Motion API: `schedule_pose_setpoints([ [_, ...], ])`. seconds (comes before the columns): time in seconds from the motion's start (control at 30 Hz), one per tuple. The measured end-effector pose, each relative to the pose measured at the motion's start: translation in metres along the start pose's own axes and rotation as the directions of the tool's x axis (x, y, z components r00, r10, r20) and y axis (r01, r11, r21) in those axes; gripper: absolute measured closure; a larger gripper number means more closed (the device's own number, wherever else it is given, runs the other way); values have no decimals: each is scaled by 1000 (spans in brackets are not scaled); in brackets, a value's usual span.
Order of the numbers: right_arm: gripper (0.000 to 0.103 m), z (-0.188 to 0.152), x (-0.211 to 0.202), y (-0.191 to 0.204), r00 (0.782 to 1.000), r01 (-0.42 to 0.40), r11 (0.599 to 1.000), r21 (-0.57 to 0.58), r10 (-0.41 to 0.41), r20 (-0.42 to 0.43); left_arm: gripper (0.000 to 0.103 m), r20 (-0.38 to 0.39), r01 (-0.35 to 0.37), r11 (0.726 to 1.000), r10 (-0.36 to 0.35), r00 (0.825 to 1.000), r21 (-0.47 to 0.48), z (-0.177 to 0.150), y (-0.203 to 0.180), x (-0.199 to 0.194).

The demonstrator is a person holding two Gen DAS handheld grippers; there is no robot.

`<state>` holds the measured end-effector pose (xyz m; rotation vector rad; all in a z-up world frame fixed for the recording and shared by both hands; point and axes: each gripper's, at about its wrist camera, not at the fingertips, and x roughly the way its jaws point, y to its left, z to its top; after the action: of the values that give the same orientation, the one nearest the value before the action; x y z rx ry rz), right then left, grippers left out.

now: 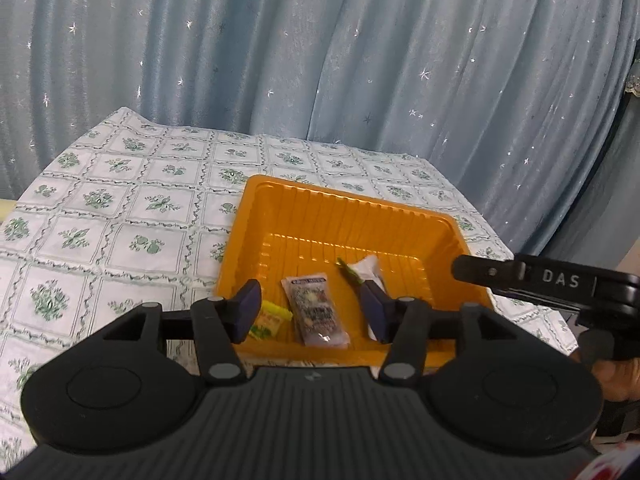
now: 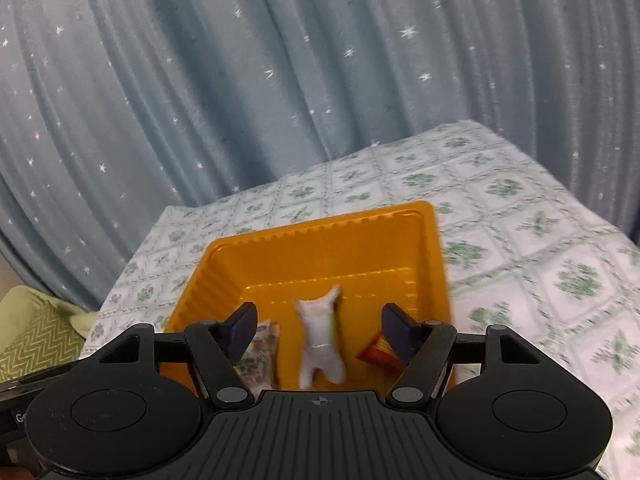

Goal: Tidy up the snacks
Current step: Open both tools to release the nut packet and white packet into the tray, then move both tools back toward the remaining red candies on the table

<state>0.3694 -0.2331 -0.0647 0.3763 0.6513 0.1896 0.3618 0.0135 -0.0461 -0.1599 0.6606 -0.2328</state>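
Note:
An orange plastic tray (image 1: pixel 352 208) sits on the flowered tablecloth and holds snack packets. In the left wrist view I see a grey printed packet (image 1: pixel 316 310), a small yellow packet (image 1: pixel 270 320) and a white packet with a green strip (image 1: pixel 366 270). My left gripper (image 1: pixel 312 308) is open and empty above the tray's near side. In the right wrist view the tray (image 2: pixel 436 248) holds the white packet (image 2: pixel 320 332), the grey packet (image 2: pixel 258 356) and a red packet (image 2: pixel 378 350). My right gripper (image 2: pixel 320 324) is open and empty above the tray; the white packet looks blurred.
A blue curtain with silver stars (image 1: pixel 320 60) hangs behind the table. The flowered tablecloth (image 1: pixel 100 220) spreads left of the tray. The right gripper's body (image 1: pixel 560 284) reaches over the tray's right rim. A green patterned cushion (image 2: pixel 32 336) lies at the left.

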Motion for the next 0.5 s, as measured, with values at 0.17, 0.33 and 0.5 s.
schedule_pose_setpoints([
  [0.17,34,-13,-34,-2,999,34,999,13,-34,-1,47,9,-2,1000,2,1000,12,-10,-12,-28],
  [0.33,34,-30,-78,-1,999,50,998,38,-50,14,40,20,-13,1000,12,1000,15,-25,-21,-64],
  [0.5,34,-52,-119,2,998,46,997,62,-48,30,34,42,-14,1000,15,999,-14,-42,-27,-106],
])
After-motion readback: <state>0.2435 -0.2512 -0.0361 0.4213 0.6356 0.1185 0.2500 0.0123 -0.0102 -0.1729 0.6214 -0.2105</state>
